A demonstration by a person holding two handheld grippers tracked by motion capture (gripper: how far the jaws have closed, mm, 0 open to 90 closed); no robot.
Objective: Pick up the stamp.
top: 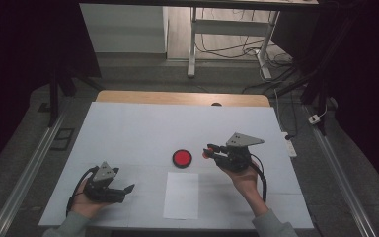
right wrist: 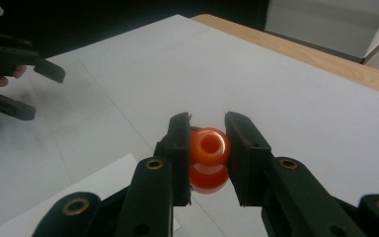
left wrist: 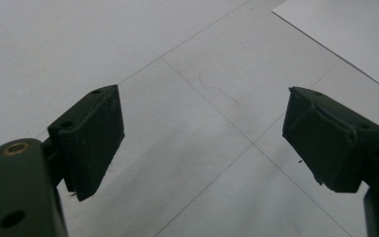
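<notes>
1. Orange ring-shaped piece (right wrist: 208, 148) sits clamped between the fingers of the right gripper (top: 210, 149), held above the white tabletop (top: 138, 128) just right of the red disc (top: 182, 158).
2. Left gripper (top: 128, 189) hangs low near the tabletop's front left, fingers spread wide and empty, beside the white paper sheet (top: 181, 195).
</notes>
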